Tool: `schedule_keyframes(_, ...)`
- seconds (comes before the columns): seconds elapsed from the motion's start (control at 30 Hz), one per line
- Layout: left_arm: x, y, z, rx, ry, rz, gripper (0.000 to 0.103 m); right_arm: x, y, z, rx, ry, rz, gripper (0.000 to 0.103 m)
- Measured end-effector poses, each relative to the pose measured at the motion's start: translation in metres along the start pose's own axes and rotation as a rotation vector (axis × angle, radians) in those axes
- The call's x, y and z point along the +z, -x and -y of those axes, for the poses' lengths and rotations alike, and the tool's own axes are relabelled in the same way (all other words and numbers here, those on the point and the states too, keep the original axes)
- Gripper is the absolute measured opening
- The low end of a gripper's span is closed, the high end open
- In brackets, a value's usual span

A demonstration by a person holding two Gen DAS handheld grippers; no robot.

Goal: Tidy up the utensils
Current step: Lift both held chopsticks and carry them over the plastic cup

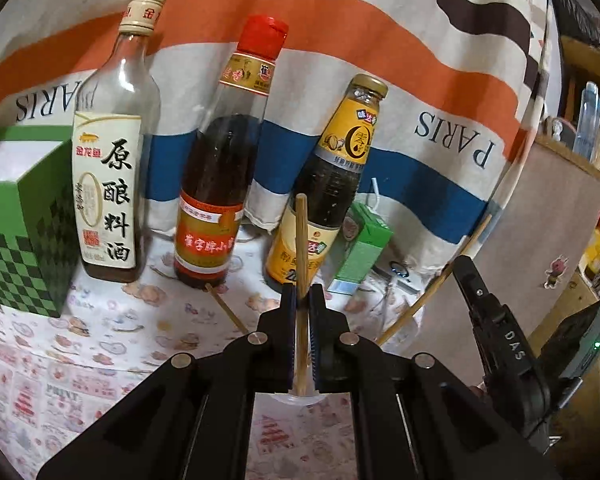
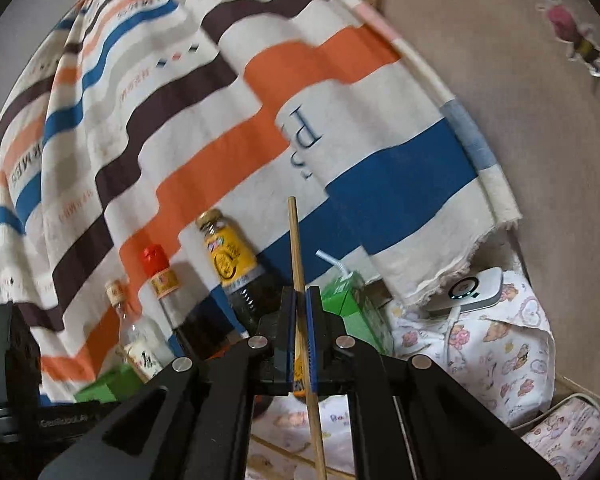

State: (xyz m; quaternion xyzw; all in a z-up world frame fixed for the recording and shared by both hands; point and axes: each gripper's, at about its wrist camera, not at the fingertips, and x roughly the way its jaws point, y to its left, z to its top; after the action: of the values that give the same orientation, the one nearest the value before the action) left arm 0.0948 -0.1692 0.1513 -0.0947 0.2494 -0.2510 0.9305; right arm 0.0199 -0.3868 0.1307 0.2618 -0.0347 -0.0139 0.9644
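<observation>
The left gripper [image 1: 300, 292] has its jaws pressed together on a wooden chopstick [image 1: 301, 240], which stands nearly upright between the blue-edged pads, its blunt top rising in front of the yellow-labelled sauce bottle [image 1: 328, 184]. The stick's lower end runs down behind the fingers toward a clear rim that is only partly visible. The right gripper [image 2: 300, 300] is likewise clamped on a second chopstick [image 2: 300, 264], held a little tilted, its top above the pads and its long lower part passing out below the frame of the tool.

In the left wrist view the right gripper's black body [image 1: 496, 320] shows at the right, close beside the left tool, with its chopstick [image 1: 432, 284] slanting across the table edge. A third thin stick [image 1: 226, 308] lies flat on the printed tablecloth [image 1: 100, 340], just in front of the bottles.

Beyond the pads the room narrows quickly. A row stands across the back: a clear cooking-wine bottle [image 1: 112, 168], a red-capped dark bottle [image 1: 224, 168], the yellow-labelled one, and a small green drink carton [image 1: 360, 252] with a straw. A green checked box [image 1: 24, 216], open on top, closes the left side. A striped cloth [image 1: 380, 80] hangs right behind them. The open patch of tablecloth lies between the bottles and the grippers. At the right, a white device [image 2: 468, 288] rests near the wall [image 2: 520, 140].
</observation>
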Motion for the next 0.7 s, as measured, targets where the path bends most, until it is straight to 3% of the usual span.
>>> schedule_keyframes(0.07, -0.001, 0.002, 0.004, 0.029, -0.037, 0.011, 0.005, -0.004, -0.004, 0.002, -0.020, 0.006, -0.007, 0.006)
schedule_keyframes(0.2, -0.002, -0.003, -0.002, -0.004, -0.008, 0.006, 0.005, -0.016, -0.014, 0.009, -0.061, 0.010, -0.037, 0.006)
schedule_keyframes(0.33, -0.005, -0.019, -0.001, 0.022, -0.042, -0.061, 0.005, -0.020, -0.023, 0.009, -0.093, 0.052, -0.073, 0.006)
schedule_keyframes(0.47, -0.011, -0.037, -0.006, 0.054, -0.044, -0.121, 0.005, -0.028, -0.054, -0.002, -0.240, 0.205, -0.243, 0.006)
schedule_keyframes(0.6, -0.011, -0.040, -0.019, 0.007, -0.002, -0.123, 0.005, -0.036, -0.064, 0.004, -0.233, 0.195, -0.322, 0.005)
schedule_keyframes(0.7, -0.008, -0.037, -0.026, 0.017, 0.012, -0.105, 0.005, -0.039, -0.072, 0.012, -0.225, 0.157, -0.387, 0.004)
